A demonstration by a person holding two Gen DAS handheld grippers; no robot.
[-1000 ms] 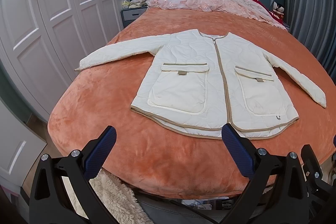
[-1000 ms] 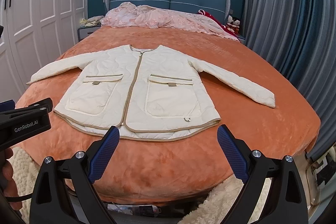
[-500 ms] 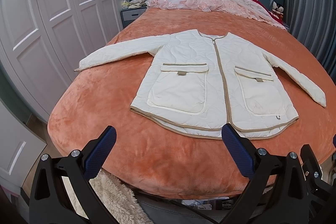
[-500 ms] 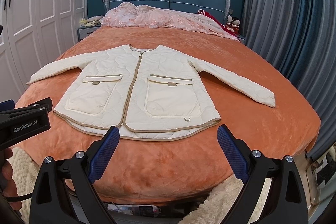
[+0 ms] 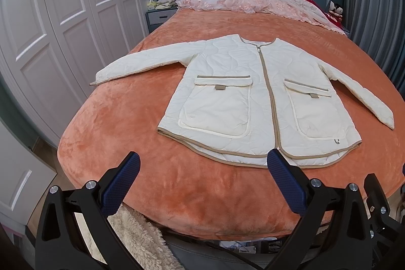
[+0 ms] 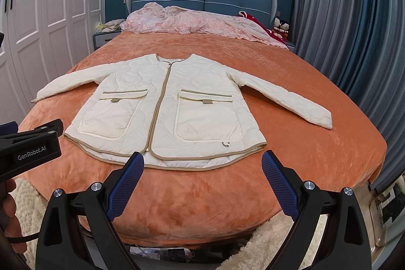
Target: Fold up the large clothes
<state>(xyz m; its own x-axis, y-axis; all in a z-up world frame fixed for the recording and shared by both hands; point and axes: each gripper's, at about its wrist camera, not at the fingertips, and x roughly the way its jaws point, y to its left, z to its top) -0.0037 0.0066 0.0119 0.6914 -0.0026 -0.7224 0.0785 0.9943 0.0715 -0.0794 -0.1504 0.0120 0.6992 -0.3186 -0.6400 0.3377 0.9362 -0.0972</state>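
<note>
Both tongs, left (image 5: 203, 177) and right (image 6: 202, 177), gape released at six o'clock, touching nothing. No fold is made: the cream quilted zip-front jacket (image 6: 164, 113) lies flat, sleeves spread, on the orange plush bed (image 6: 291, 143).

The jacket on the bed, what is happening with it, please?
A person holds a gripper in each hand at the foot of the bed. The cream quilted jacket lies flat on the orange blanket, zipped up, front side up, both sleeves spread out to the sides. The left gripper and the right gripper are both open and empty, short of the jacket's hem. No fold has been made yet.
</note>
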